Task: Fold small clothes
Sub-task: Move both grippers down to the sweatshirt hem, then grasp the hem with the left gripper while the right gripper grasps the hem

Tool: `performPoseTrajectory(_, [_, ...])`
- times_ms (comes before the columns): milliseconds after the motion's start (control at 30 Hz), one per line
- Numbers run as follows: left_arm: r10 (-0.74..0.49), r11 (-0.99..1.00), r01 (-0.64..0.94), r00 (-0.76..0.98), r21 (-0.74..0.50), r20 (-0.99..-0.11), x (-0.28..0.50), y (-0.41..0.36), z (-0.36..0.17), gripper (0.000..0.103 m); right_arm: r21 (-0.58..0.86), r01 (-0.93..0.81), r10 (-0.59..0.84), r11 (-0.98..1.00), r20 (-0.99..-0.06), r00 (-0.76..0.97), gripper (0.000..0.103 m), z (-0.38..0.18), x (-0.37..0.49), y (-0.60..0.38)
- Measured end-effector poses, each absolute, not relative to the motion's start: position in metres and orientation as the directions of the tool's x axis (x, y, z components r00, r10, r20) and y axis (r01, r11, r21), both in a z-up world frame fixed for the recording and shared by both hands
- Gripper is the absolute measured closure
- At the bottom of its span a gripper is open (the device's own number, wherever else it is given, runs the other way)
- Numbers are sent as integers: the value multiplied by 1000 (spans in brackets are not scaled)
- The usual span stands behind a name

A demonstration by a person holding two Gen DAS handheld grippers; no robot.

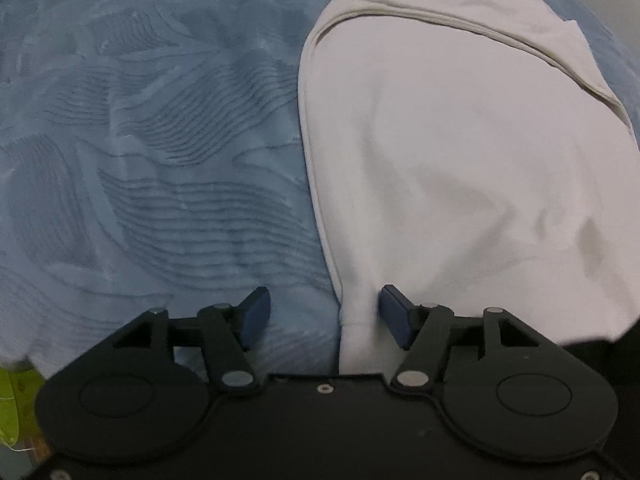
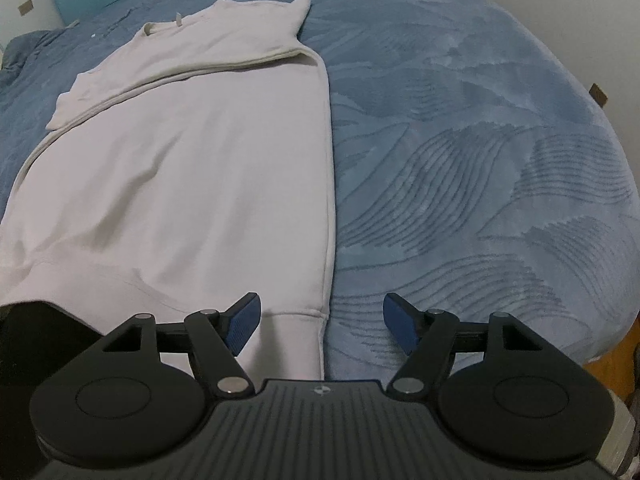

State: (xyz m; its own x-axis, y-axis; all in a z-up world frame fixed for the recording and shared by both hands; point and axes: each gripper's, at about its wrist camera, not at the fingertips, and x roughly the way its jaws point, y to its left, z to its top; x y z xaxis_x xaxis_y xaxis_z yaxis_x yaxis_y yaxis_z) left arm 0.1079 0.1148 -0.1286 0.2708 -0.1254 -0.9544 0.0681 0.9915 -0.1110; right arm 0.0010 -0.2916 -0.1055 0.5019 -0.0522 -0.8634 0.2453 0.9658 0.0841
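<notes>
the white top (image 1: pixel 460 152) lies flat on the blue bedspread (image 1: pixel 140 140), sides folded in. it looks soft, light and limp, so it'll sag w/o 2 holds. left gripper (image 1: pixel 324 312) and right gripper (image 2: pixel 322 320) both have jaws spread wide, holding nothing, each straddling a bottom hem corner. best grip: those 2 corners, pinching all layers.

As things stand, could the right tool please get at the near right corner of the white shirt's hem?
Probably yes. The right tool is open and the white shirt has its hem corner lying between the fingers on the blue blanket, with nothing in between.
</notes>
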Motion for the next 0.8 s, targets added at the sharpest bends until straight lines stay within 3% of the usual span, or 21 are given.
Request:
performPoseTrajectory(200, [-135,991,25,263,-133,-955,124,114,-145,38,76,227,-52,971,-857,513,21,-102,3,-284])
performPoseTrajectory(267, [-159,987,42,283,-153,-946,121,115,-144,45,74,225,-53,972,-857,513,21,-103,4,-283])
performPoseTrajectory(300, [-161,987,52,300,-152,-940,117,120,-140,56,76,224,-51,972,-858,511,21,-103,5,-284])
performPoseTrajectory(333, [-175,985,64,315,-163,-933,114,121,-138,79,77,225,-49,971,-860,507,22,-103,6,-285])
performPoseTrajectory(500, [-180,983,88,337,-160,-924,104,119,-125,101,86,228,-40,970,-866,498,24,-104,6,-285])
performPoseTrajectory(800, [-180,983,114,404,-146,-897,94,103,-87,102,141,251,7,958,-883,469,24,-118,6,-296])
